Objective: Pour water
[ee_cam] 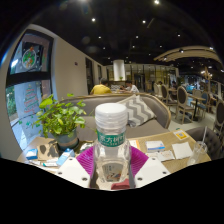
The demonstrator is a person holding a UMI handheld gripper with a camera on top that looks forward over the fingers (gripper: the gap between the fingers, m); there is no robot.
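Note:
A clear plastic water bottle (111,140) with a white cap and a green label band stands upright between my gripper's (112,165) fingers. Both pink pads (87,160) press against its sides, so the gripper is shut on the bottle. The bottle's base is hidden below, between the fingers. The wooden table (170,160) lies just beyond and below the bottle. No cup or glass shows in this view.
A potted green plant (62,118) stands on the table to the left, with small boxes (45,152) near it. White cards and papers (180,150) lie to the right. Beyond the table are a sofa (140,108), chairs and a seated person in yellow (100,89).

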